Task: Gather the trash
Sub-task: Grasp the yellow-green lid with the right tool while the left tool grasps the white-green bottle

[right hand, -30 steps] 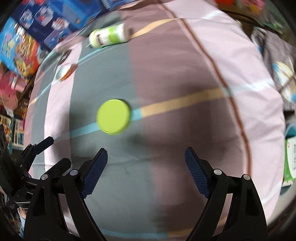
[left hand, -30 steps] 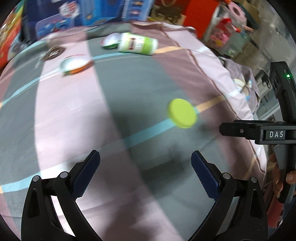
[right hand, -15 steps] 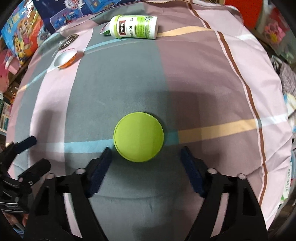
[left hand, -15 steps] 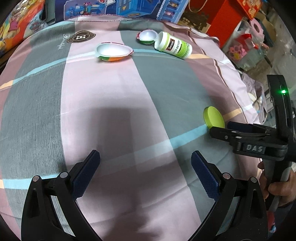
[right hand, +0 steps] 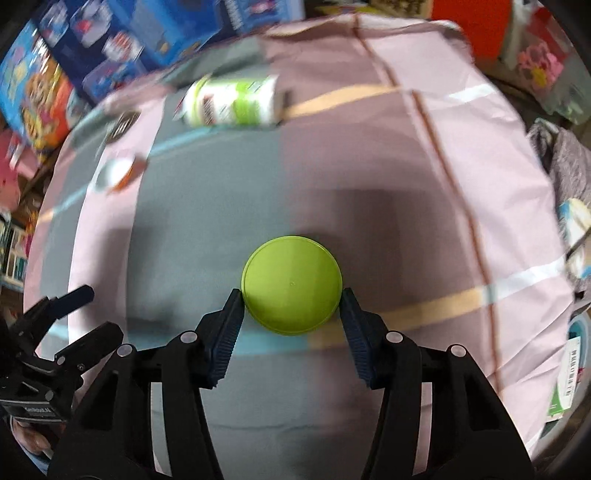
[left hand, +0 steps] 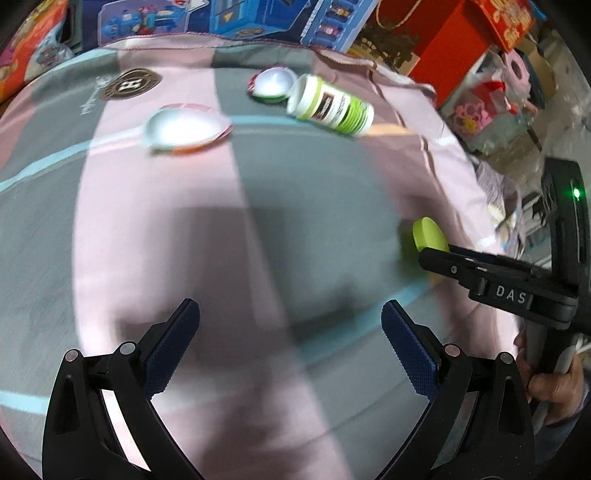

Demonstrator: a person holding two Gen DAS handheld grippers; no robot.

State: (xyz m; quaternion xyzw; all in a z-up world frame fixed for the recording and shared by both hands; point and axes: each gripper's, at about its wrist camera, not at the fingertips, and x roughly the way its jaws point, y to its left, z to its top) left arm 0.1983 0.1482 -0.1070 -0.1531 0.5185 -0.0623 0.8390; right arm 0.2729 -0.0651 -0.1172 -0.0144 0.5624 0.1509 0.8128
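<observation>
A round lime-green lid (right hand: 291, 284) lies flat on the striped bed cover (right hand: 388, 166). My right gripper (right hand: 291, 295) points down at it, jaws closing, and both blue pads (right hand: 229, 325) touch the lid's rim from either side. In the left wrist view the same lid (left hand: 428, 234) shows at the right with the right gripper (left hand: 454, 264) on it. My left gripper (left hand: 290, 347) is open over bare cover, nothing between its fingers. A white and green supplement bottle (left hand: 330, 107) lies on its side at the far end, without a cap.
Two empty white cups (left hand: 184, 129) (left hand: 271, 85) lie near the bottle. Toy boxes (left hand: 240, 14) and a red box (left hand: 454, 40) line the far edge. The cover drops away at the right edge (right hand: 546, 258). A hand (left hand: 554, 384) holds the right gripper's handle.
The right gripper moved up to the green lid and its jaws narrowed until the pads met the rim. The left gripper drifted sideways, so the lid moved to its view's right edge.
</observation>
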